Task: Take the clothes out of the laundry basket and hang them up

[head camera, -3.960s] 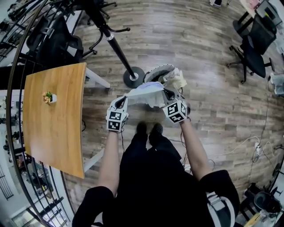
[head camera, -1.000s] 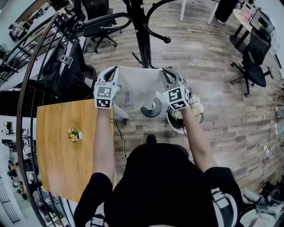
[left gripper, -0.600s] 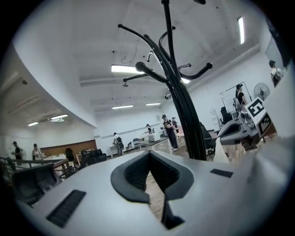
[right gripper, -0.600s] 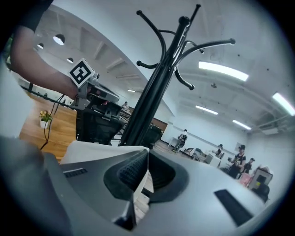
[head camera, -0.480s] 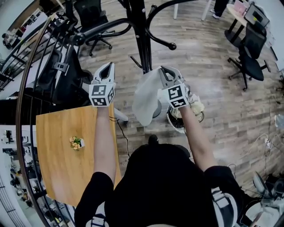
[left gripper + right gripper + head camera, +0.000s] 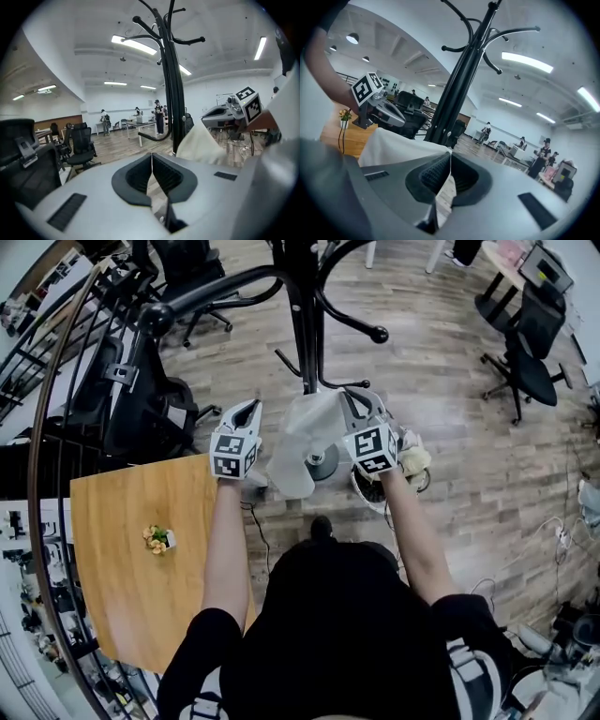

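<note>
A white garment (image 6: pixel 298 442) hangs in folds from my right gripper (image 6: pixel 349 401), which is shut on its upper edge; the cloth (image 6: pixel 393 145) shows pinched between the jaws in the right gripper view. My left gripper (image 6: pixel 247 412) is shut with nothing in it, just left of the garment (image 6: pixel 201 143). Both grippers are raised in front of the black coat stand (image 6: pixel 302 315), whose curved hooks spread above them. The laundry basket (image 6: pixel 412 470), with pale clothes in it, sits on the floor under my right forearm, partly hidden.
A wooden table (image 6: pixel 122 596) with a small plant (image 6: pixel 156 538) stands at the left, beside a curved black railing (image 6: pixel 42 446). Black office chairs (image 6: pixel 150 413) are at the left and far right (image 6: pixel 525 362). The stand's round base (image 6: pixel 323 463) is behind the garment.
My left gripper has let go of the garment, which was stretched between both grippers and now hangs from the right one alone. The left gripper has moved down and toward the garment.
</note>
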### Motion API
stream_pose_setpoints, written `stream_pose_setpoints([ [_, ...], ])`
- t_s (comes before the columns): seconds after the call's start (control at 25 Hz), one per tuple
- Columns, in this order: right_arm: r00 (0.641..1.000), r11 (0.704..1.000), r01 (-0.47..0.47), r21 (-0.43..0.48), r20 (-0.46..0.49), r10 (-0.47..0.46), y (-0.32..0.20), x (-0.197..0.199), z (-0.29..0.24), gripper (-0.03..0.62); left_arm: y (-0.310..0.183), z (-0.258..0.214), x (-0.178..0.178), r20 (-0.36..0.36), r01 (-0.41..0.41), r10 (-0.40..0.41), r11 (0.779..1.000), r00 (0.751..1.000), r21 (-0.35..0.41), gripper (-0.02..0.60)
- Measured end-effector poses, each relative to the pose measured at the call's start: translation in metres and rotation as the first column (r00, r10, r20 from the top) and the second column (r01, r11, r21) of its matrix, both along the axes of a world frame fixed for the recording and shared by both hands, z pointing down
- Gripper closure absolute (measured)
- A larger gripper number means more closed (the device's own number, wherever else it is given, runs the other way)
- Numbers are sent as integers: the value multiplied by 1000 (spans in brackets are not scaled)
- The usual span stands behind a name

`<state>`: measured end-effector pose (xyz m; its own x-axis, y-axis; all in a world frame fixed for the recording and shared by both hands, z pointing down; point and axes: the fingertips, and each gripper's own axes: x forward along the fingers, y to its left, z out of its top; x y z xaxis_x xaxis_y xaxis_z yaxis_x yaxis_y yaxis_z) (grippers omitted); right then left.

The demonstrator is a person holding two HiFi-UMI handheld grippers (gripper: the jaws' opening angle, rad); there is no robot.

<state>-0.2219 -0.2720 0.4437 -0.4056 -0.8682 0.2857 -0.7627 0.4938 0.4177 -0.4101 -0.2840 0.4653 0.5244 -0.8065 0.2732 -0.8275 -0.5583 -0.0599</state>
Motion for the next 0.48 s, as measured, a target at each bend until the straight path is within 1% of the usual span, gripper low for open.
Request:
stream_pose_setpoints([
  [0.12, 1000, 1000, 0, -11, -24, -1, 8, 4, 16, 580, 25, 29, 3, -31, -13, 11, 998, 999, -59, 558],
  [0.24, 999, 999, 3, -34, -45, -4, 17, 4, 32, 580, 46, 49, 0, -73, -4, -4, 995, 997, -104, 558],
  [0.36, 999, 998, 7, -66, -53, -11, 21, 1, 48, 580, 54, 62, -7, -68, 10, -18, 992, 998, -122, 557],
  [0.48, 998, 995, 15, -102, -62, -21, 25, -4, 63, 579, 54, 64, -9, -66, 14, -23, 992, 998, -123, 557],
])
